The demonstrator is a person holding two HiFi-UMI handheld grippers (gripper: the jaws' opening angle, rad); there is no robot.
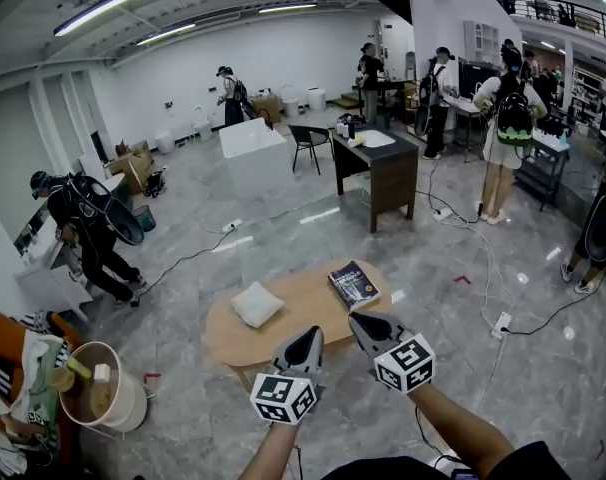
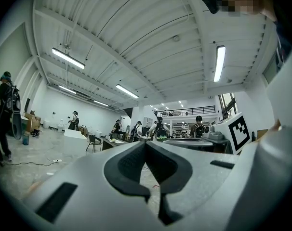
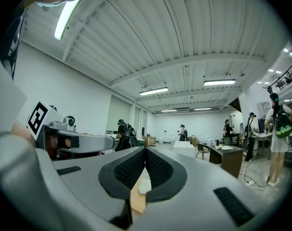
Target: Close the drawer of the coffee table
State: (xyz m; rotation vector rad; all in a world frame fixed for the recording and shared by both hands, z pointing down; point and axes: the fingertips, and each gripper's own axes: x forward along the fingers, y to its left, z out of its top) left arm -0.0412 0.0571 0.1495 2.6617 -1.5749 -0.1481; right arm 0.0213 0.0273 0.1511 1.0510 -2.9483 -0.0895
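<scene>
1. The table [image 1: 308, 313] sits in the lower middle of the head view. It is a flat wooden oval.
2. Its long side runs from the lower left up to the right of the frame. One long edge faces the person.
3. A book [image 1: 354, 284] lies on the right end of the top, and a white cushion [image 1: 257, 304] lies on the left part.
4. The drawer cannot be seen. Nothing sticks out from the sides of the table that show. The near edge is partly behind the two grippers, so which way the drawer faces cannot be told.
5. How far along the job is stays unclear. The drawer may be pushed in, or it may be out on the near side, low down and hidden.
6. The left gripper [image 1: 308, 343] hangs just in front of the near edge. Its jaws are pressed together at the tips, with nothing between them.
7. The right gripper [image 1: 368, 326] is just beside it, over the near edge below the book. Its jaws are also together, and they hold nothing.
</scene>
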